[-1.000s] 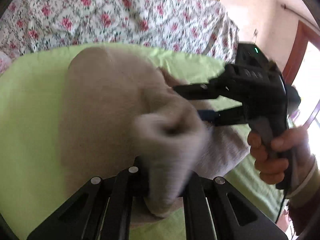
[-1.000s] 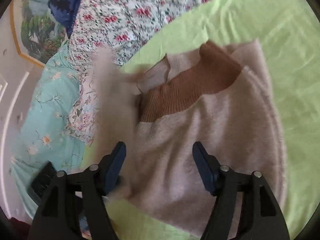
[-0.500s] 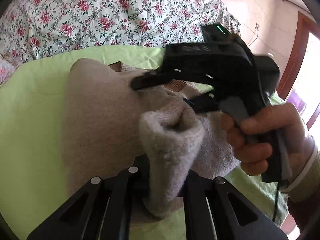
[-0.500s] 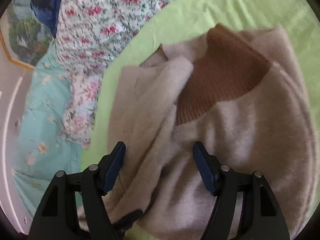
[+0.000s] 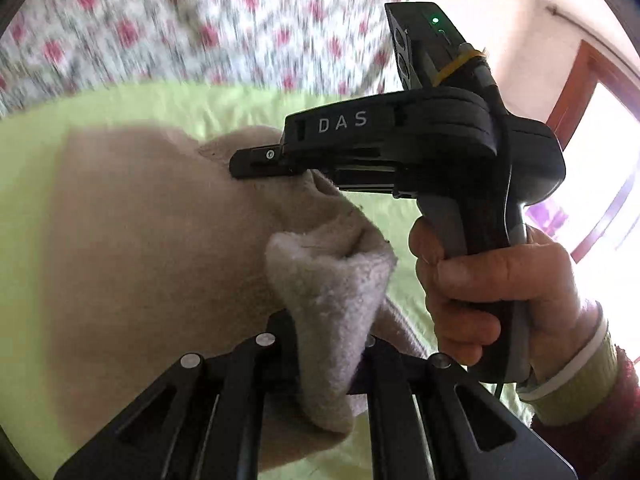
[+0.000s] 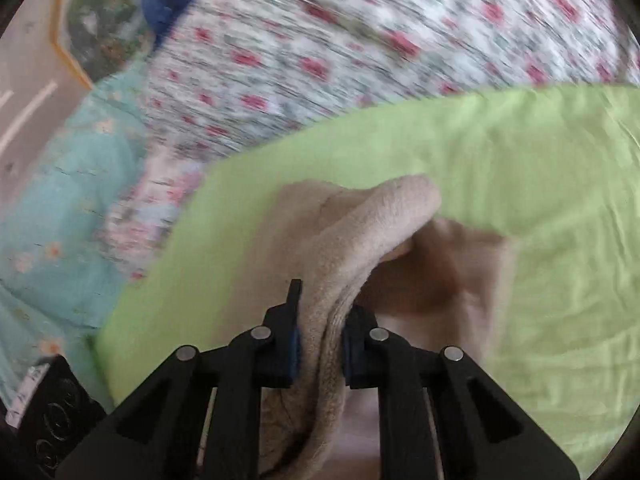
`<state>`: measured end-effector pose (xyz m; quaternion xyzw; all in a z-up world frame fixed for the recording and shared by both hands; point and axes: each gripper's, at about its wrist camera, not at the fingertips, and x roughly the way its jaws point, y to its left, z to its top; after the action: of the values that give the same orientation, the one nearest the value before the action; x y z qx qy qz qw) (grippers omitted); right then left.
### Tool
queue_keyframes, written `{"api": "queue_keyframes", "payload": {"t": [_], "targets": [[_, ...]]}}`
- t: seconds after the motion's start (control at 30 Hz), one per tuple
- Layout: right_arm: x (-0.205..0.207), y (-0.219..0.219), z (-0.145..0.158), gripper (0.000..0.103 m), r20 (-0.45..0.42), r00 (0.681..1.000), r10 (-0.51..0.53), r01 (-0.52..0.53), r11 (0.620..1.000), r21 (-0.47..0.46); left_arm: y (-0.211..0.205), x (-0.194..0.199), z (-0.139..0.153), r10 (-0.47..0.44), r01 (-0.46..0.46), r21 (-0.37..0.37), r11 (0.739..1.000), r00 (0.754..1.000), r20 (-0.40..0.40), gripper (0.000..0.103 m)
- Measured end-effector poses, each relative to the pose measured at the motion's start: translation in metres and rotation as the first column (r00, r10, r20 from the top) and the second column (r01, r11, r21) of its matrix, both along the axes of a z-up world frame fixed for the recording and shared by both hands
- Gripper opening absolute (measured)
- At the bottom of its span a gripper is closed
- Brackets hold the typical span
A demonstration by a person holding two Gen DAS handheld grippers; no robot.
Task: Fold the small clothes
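Beige fleece sweater (image 5: 152, 240): lying on the green sheet (image 6: 520, 152), one thick fold pinched in the left gripper (image 5: 328, 344), another clamped in the right gripper (image 6: 318, 344). Collar hidden under folds; floral quilt (image 6: 360, 40) behind the sheet motion-blurred.

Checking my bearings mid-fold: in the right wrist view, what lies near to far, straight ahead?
Right claw shut on the beige sweater → green sheet → floral quilt.

Bright daylight blows out the window (image 5: 608, 168) at right; the floral bedspread (image 6: 360, 32) smears with motion blur; fisheye edges curve and darken
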<state>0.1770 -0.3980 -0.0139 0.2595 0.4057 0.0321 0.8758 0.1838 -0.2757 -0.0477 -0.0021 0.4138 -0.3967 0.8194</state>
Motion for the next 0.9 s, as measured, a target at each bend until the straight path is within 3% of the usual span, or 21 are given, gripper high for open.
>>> {"api": "queue_keyframes", "payload": {"t": [0.1, 0.2, 0.37, 0.47, 0.53, 0.63, 0.7, 0.73, 0.77, 0.9], "targets": [[-0.008, -0.016, -0.028, 0.017, -0.073, 0.997, -0.029, 0.029, 1.0, -0.001, -0.016, -0.007, -0.006, -0.03, 0.029, 0.025, 0.999, 1.0, 0.002, 0.008], [-0.018, -0.023, -0.022, 0.017, -0.036, 0.998, -0.042, 0.042, 0.999, 0.009, -0.025, -0.015, -0.003, -0.053, 0.052, 0.029, 0.998, 0.998, 0.04, 0.012], [-0.017, -0.017, -0.03, 0.017, -0.074, 0.996, -0.045, 0.04, 0.997, -0.066, -0.026, -0.017, -0.019, -0.068, 0.07, 0.047, 0.996, 0.997, -0.026, 0.022], [-0.026, -0.017, -0.029, 0.017, -0.066, 0.995, -0.069, 0.064, 0.995, -0.081, -0.009, -0.025, -0.013, -0.104, 0.105, 0.017, 0.994, 0.993, -0.063, 0.039], [-0.031, -0.016, -0.027, 0.017, -0.062, 0.995, -0.083, 0.077, 0.992, -0.1, 0.004, -0.033, -0.005, -0.11, 0.111, 0.015, 0.994, 0.992, -0.059, 0.058], [-0.041, -0.022, -0.026, 0.035, -0.08, 0.989, -0.124, 0.117, 0.99, -0.084, 0.033, -0.044, 0.01, -0.088, 0.088, 0.006, 0.996, 0.995, -0.044, 0.082], [-0.052, -0.026, -0.022, 0.051, -0.084, 0.981, -0.175, 0.168, 0.982, -0.086, 0.056, -0.045, 0.02, -0.055, 0.054, -0.009, 0.998, 0.998, -0.027, 0.083], [-0.059, -0.029, -0.019, 0.067, -0.076, 0.977, -0.197, 0.192, 0.979, -0.069, 0.068, -0.045, 0.024, -0.032, 0.032, -0.015, 0.999, 0.999, -0.024, 0.084], [-0.064, -0.031, -0.017, 0.074, -0.059, 0.978, -0.198, 0.195, 0.98, -0.043, 0.079, -0.037, 0.027, -0.007, 0.006, -0.02, 1.0, 1.0, -0.027, 0.084], [-0.068, -0.033, -0.017, 0.078, -0.037, 0.986, -0.16, 0.163, 0.983, 0.087, 0.116, -0.002, 0.025, 0.103, -0.105, -0.033, 0.994, 0.993, -0.063, 0.087]]}}
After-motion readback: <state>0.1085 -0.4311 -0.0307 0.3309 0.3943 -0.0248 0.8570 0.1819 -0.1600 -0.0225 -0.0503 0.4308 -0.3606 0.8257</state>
